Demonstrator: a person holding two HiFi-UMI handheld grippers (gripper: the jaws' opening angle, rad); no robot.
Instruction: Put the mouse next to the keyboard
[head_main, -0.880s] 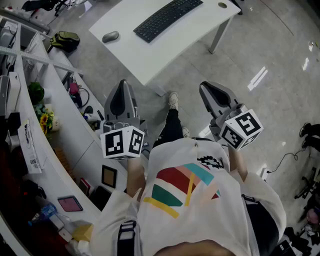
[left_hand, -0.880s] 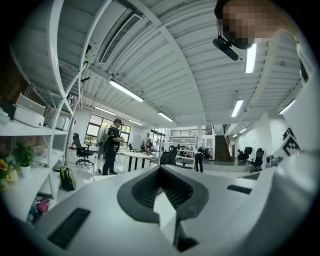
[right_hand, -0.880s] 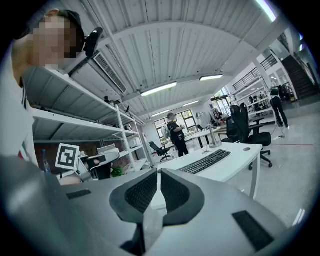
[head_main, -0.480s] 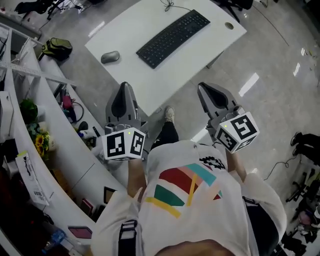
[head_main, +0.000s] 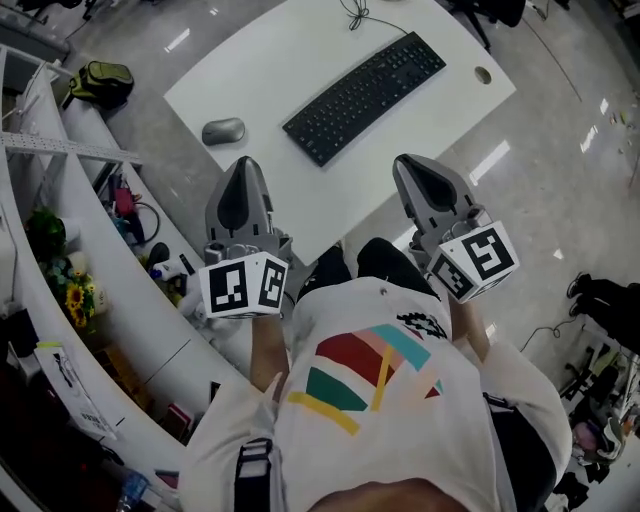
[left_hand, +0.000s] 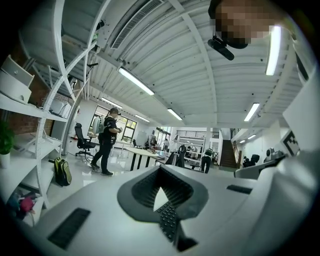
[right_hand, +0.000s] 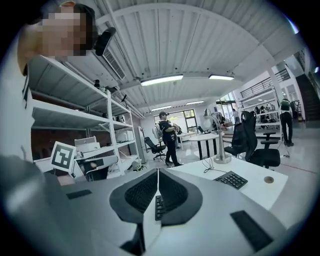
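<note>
A grey mouse (head_main: 223, 131) lies on the white table (head_main: 290, 60), left of the black keyboard (head_main: 365, 97) and a hand's width away from it. Both grippers are held up over the table's near edge, short of both things. My left gripper (head_main: 243, 166) points toward the spot just right of the mouse; its jaws meet at the tips with nothing held (left_hand: 160, 169). My right gripper (head_main: 411, 165) is near the table's right front corner, shut and empty (right_hand: 158, 171). The right end of the keyboard (right_hand: 230, 179) shows in the right gripper view.
White shelving (head_main: 70, 250) with flowers and small items runs along the left. A green bag (head_main: 100, 78) lies on the floor by it. A cable (head_main: 355, 15) trails off the table's far edge, and a grommet hole (head_main: 484, 74) sits at its right end. People stand far back (left_hand: 107, 140).
The table has come closer and now lies just ahead of both grippers. The person has stepped up to its edge. Both grippers keep the same raised pose, still shut.
</note>
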